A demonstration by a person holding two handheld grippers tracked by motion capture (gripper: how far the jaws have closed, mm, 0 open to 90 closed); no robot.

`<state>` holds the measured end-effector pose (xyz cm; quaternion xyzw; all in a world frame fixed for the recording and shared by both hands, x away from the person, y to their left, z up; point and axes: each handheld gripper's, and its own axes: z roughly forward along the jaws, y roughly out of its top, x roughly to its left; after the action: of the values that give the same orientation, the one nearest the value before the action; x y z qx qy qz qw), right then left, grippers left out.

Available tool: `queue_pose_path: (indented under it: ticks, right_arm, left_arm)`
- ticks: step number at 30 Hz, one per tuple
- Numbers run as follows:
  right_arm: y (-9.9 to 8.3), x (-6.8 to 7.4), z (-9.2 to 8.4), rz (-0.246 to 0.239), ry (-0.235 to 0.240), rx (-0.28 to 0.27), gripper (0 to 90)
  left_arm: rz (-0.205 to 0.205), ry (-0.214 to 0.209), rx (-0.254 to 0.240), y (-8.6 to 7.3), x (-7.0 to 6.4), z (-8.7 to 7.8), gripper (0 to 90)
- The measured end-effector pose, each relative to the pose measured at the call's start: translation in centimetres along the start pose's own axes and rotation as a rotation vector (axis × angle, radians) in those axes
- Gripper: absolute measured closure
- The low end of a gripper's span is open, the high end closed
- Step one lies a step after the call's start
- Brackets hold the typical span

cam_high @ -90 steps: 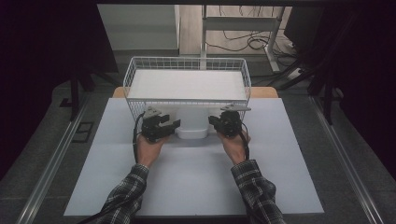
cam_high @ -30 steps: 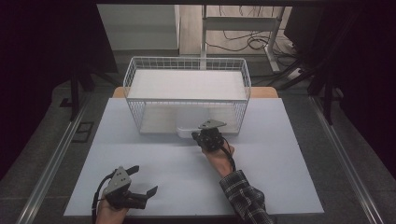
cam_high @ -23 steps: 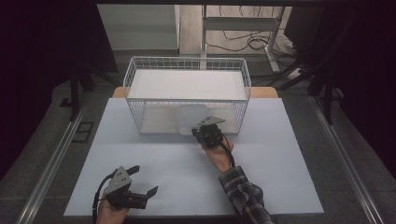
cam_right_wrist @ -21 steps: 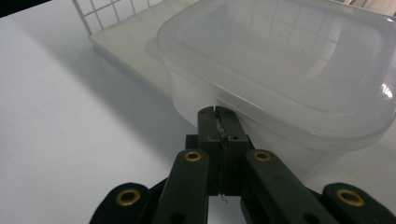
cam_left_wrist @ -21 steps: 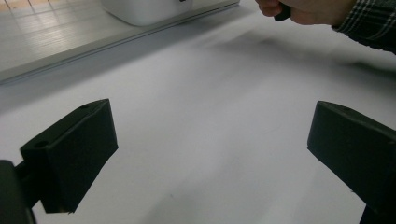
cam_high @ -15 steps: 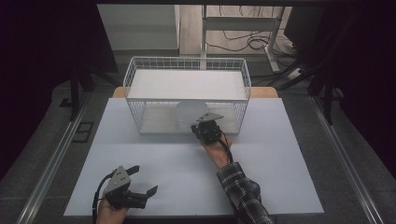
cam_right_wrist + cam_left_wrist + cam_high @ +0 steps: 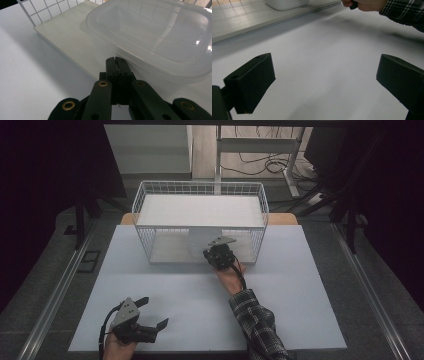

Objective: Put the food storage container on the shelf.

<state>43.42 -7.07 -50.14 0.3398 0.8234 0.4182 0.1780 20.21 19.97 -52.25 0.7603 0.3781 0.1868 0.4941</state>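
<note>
My right gripper [image 7: 116, 60], fingers closed on nothing, tips at clear plastic container [image 7: 155, 32] dead ahead under wire basket [image 7: 200, 222]; left gripper [image 7: 142, 327] open, lower left.

A white counter [image 7: 300, 285] carries a white wire basket [image 7: 200, 190] at its far middle. Under the basket's raised shelf, a clear plastic container [image 7: 155, 37] rests on a pale base board [image 7: 67, 37].
</note>
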Motion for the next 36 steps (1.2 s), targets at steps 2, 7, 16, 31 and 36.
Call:
queue_pose_path:
  ticks: [2,7,16,31,36]
  right_arm:
    - [-0.1,0.1,-0.1,-0.003,0.003,0.001,89.3]
    - [-0.2,0.4,-0.5,0.007,0.018,0.003,77.1]
    - [-0.6,0.6,-1.2,0.028,0.036,0.009,55.8]
    - [-1.4,1.2,-4.1,0.023,0.069,0.012,33.7]
    - [-1.9,1.4,-4.9,0.022,0.088,0.015,27.2]
  left_arm:
    - [-0.006,0.001,0.002,0.0,0.0,0.0,1.5]
    - [-0.007,0.014,0.007,0.0,0.0,0.0,1.5]
    - [-0.007,0.014,0.016,0.0,0.0,0.0,1.5]
    - [-0.038,-0.004,0.027,0.0,0.3,0.1,1.7]
    - [-0.041,-0.003,0.032,0.0,0.3,0.1,1.7]
